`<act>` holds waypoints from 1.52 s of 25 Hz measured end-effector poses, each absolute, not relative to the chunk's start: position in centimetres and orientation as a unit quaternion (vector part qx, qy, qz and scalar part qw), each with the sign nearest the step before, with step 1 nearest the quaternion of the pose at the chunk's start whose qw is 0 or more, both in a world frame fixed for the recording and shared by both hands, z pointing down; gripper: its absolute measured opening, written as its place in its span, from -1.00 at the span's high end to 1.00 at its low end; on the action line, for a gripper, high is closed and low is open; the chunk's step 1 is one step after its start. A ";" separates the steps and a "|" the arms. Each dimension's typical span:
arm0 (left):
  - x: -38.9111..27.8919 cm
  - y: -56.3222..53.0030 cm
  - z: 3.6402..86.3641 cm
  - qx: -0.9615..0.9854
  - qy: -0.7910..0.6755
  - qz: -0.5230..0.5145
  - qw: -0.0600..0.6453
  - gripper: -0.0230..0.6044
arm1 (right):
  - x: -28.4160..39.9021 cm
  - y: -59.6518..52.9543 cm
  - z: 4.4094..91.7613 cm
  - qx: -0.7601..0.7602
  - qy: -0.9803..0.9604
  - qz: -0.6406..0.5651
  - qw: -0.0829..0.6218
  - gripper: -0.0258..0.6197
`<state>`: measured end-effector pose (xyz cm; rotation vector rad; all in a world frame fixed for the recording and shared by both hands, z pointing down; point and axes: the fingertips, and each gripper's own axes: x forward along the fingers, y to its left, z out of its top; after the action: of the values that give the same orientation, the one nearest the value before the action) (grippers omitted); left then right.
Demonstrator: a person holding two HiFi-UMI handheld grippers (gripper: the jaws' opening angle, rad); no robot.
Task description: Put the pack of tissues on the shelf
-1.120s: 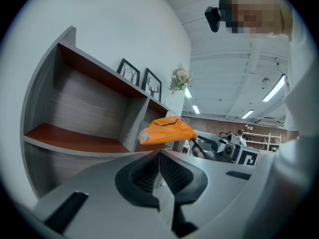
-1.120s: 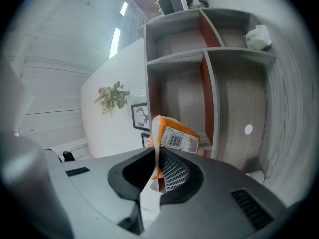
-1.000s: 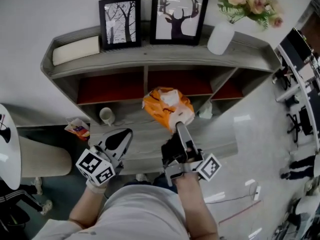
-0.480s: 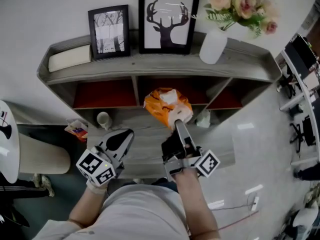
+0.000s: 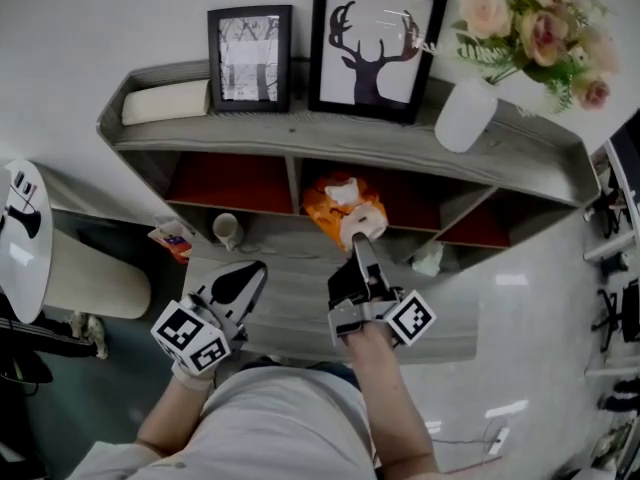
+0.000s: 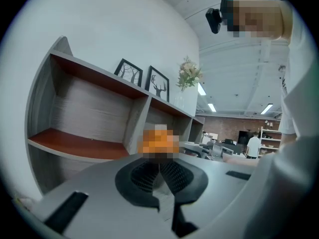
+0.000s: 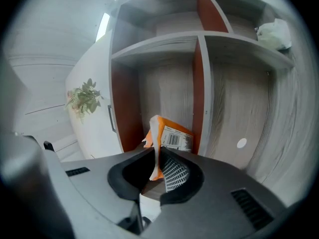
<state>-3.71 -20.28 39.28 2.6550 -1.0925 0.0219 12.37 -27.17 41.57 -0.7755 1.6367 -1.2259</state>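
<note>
The grey shelf unit (image 5: 300, 133) is standing along the far edge of the grey desk board (image 5: 295, 313), and you are facing its middle compartment (image 5: 405, 196), the one under the deer picture (image 5: 375, 43). The orange pack of tissues (image 5: 345, 206) is hanging in the air at the mouth of that compartment, above the middle of the desk's far edge, and is not yet resting on any board.

You are carrying the pack with the right gripper (image 5: 358, 243), whose jaws are pinching the pack's white end flap. In the right gripper view the flap is running between the two pads, and the printed body of the pack is standing out straight beyond the tips. The pack's long axis is therefore lying roughly in line with the gripper and pointing into the compartment, so the coming move is probably a forward push and a lowering onto the shelf floor before you let go.

The left gripper (image 5: 252, 270) is hovering over the desk toward its near left corner, beside the right one and farther from the pack. Its jaws are pressed together with nothing between them. A small cup (image 5: 227, 230) is sitting near the desk's far left corner, well apart from the pack's path.
</note>
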 end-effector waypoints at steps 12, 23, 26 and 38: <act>-5.2 -19.3 40.1 0.895 -0.423 0.018 0.141 0.87 | 12.8 -30.2 45.0 -0.350 0.653 -0.506 0.442 0.79; -5.0 -19.1 40.5 0.891 -0.429 0.023 0.144 0.87 | 13.2 -31.3 46.5 -0.356 0.638 -0.519 0.444 0.64; -5.0 -19.1 40.4 0.892 -0.428 0.022 0.143 0.87 | 13.1 -31.6 46.5 -0.351 0.636 -0.523 0.446 0.47; -4.7 -19.2 40.4 0.897 -0.418 0.019 0.142 0.87 | 13.0 -31.5 45.9 -0.346 0.645 -0.514 0.446 0.27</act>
<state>-4.73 -19.18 40.36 2.5878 -1.2061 0.0550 13.01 -31.53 45.92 -0.8565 1.5982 -1.2741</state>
